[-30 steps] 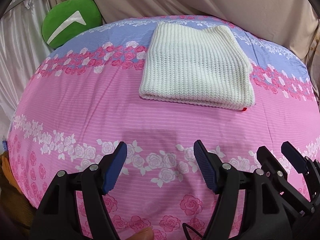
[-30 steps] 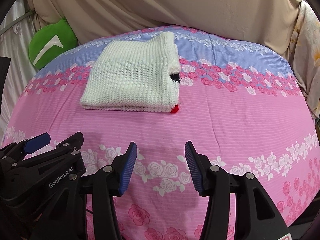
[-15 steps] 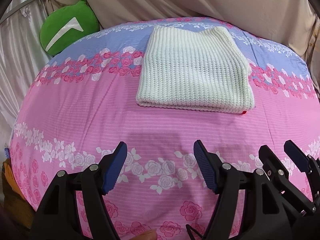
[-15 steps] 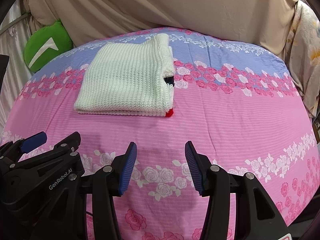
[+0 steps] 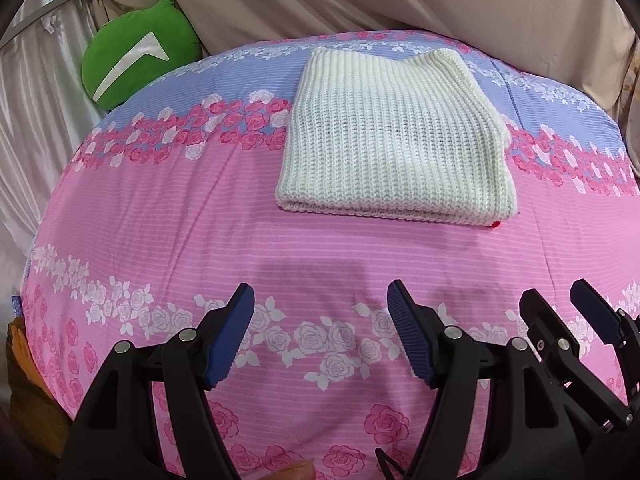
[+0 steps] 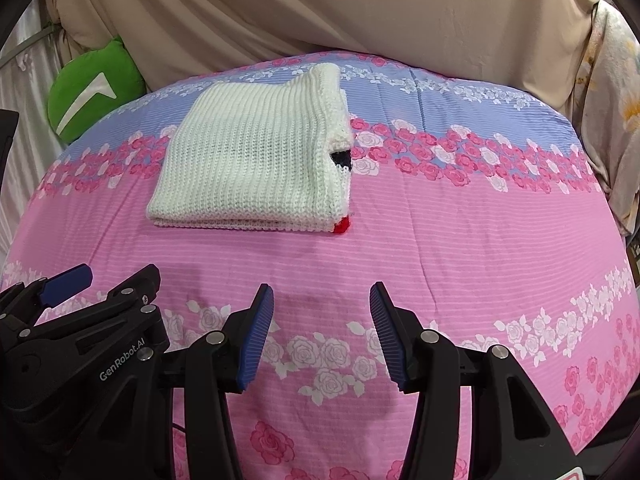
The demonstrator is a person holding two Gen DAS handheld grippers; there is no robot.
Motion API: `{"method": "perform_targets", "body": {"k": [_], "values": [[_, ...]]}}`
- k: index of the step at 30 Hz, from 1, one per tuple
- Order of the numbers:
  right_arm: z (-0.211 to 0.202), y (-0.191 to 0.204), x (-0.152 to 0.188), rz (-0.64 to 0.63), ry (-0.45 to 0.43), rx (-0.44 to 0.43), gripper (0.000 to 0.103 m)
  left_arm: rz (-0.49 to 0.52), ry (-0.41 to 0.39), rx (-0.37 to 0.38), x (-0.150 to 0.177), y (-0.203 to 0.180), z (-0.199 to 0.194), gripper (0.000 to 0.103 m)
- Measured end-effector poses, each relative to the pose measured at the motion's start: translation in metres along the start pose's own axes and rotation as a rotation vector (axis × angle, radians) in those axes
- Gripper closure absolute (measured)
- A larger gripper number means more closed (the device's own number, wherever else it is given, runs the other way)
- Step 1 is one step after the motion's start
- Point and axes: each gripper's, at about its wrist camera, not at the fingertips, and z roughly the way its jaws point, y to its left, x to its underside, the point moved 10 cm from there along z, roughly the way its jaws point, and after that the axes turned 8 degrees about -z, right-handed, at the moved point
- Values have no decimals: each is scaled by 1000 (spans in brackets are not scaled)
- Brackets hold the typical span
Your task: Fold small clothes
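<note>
Tongs, two pairs, both yours, both idle.

Item 1, left tongs point(image 5: 320, 312): jaws spread, nothing between the blue ribbed pads point(image 5: 230, 340). You hold them low over the near part of the bed point(image 5: 160, 216), angled down, well short of the garment. Judged purpose: parked clear of the work so the fold is not disturbed.

Item 2, right tongs point(image 6: 322, 312): jaws spread a little less wide, likewise empty. You keep them just beside the left pair, at much the same height and angle; each pair shows at the edge of the other's view. Judged purpose: the same, hands withdrawn to a rest position.

Item 3, white knitted garment point(image 5: 394, 140): lies on the far half of the bed, across the line where the pink band of the cover meets the blue one, apart from both tongs. Chunky ribbed knit, cream-white, folded into a compact, roughly square stack of several layers. Near edge is even; right edge is slightly looser, with a dark patch point(image 6: 342, 159) showing between layers and a red scrap point(image 6: 341, 225) at the near right corner. Judged condition: fold looks finished, or needs only a tidy on that right side.

Item 4, green cushion point(image 5: 140, 52): at the far left, against the beige drapes, not involved.
</note>
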Motion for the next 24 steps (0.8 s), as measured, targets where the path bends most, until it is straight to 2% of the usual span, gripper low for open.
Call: {"method": "perform_targets", "body": {"k": [24], "values": [[2, -1, -1, -1, 4, -2, 53, 2, 16, -7, 0, -1, 8, 36]]}}
